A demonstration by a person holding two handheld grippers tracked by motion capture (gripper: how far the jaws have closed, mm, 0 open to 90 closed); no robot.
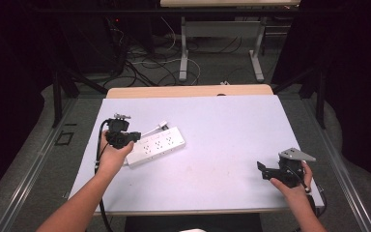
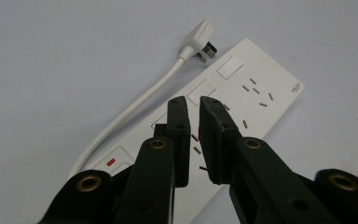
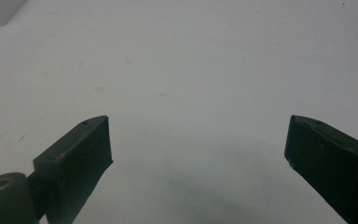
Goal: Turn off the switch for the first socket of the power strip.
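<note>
The white power strip (image 1: 157, 145) lies flat on the left part of the worktop (image 1: 222, 125), its long axis running diagonally: the near end with the red-lit switch (image 2: 111, 162) sits under the left gripper (image 1: 121, 135), the far end points away and to the right. Its white cord (image 2: 135, 107) leaves the switch end, runs alongside the body and ends in a plug (image 2: 200, 42) lying loose beside the far end.

It looks like a rigid plastic bar, fairly light, smooth and likely slippery on flat faces; the cord is limp and would trail. A pinch across the narrow width, near the middle, seems the steadiest hold.

The left jaws hang above the sockets, nearly pressed together with a thin gap, pinching nothing. The right gripper (image 1: 276, 170) rests well apart at the near right, jaws spread wide over bare worktop
</note>
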